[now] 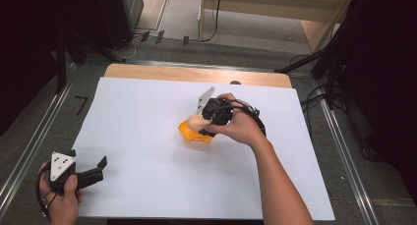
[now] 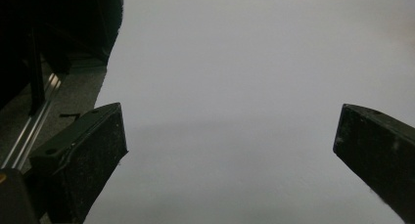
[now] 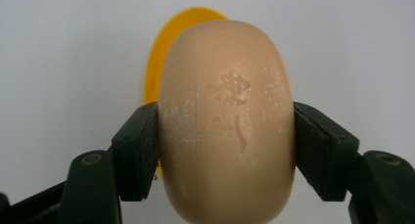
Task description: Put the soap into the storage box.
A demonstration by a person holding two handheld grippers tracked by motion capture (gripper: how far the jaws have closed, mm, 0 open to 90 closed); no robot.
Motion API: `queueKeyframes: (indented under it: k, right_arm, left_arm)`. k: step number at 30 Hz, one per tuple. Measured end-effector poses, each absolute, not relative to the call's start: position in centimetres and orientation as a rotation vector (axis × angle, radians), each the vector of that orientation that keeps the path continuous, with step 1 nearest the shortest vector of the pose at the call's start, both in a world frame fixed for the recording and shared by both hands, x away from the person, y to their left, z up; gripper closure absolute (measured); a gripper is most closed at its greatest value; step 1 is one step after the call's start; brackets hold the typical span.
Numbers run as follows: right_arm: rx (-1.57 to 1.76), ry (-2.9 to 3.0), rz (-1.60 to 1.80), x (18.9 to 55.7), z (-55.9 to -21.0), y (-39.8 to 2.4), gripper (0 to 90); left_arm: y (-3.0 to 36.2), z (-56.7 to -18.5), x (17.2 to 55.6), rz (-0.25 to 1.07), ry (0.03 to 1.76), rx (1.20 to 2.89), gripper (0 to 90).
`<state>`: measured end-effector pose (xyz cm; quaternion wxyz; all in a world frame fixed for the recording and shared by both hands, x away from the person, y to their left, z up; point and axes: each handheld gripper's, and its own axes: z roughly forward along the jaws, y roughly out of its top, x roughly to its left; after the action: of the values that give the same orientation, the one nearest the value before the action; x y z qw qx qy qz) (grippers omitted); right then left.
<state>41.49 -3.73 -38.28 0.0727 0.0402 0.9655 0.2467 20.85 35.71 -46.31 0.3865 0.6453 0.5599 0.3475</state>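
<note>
A beige oval bar of soap [image 3: 227, 121] fills the right gripper view, with an embossed mark on its face. My right gripper [image 3: 226, 145] is shut on it, one black jaw pressed against each side. Behind the soap shows part of a yellow-orange dish [image 3: 166, 53]. In the high view the soap [image 1: 195, 121] sits just over the dish [image 1: 194, 135] near the middle of the white sheet, under my right gripper [image 1: 202, 120]. My left gripper [image 1: 102, 167] rests at the sheet's near left corner, open, with nothing between its jaws [image 2: 230, 145].
A white sheet [image 1: 147, 136] covers most of a wooden table [image 1: 196, 73]. Metal rails run along both sides of the table on the floor. Black stands and cables are at the far right.
</note>
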Motion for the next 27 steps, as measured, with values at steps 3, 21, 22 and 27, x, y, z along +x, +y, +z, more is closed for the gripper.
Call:
queueKeyframes:
  k: [3,21,22,27]
  right_arm:
    - [0.122,2.919,0.740,41.6,-38.4,-3.7,33.1]
    - [0.078,3.000,0.702,42.4,-39.7,-2.5,32.9]
    - [0.082,2.999,0.690,42.4,-39.7,-2.5,32.8]
    - [0.060,2.990,0.681,42.3,-39.8,-2.4,32.7]
  left_arm:
    - [35.8,-46.3,20.9,0.880,1.425,1.641,0.0]
    - [35.9,-46.3,21.0,0.865,1.432,1.635,0.0]
    - [35.9,-46.3,21.0,0.864,1.432,1.638,0.0]
    - [35.9,-46.3,21.0,0.860,1.432,1.641,0.0]
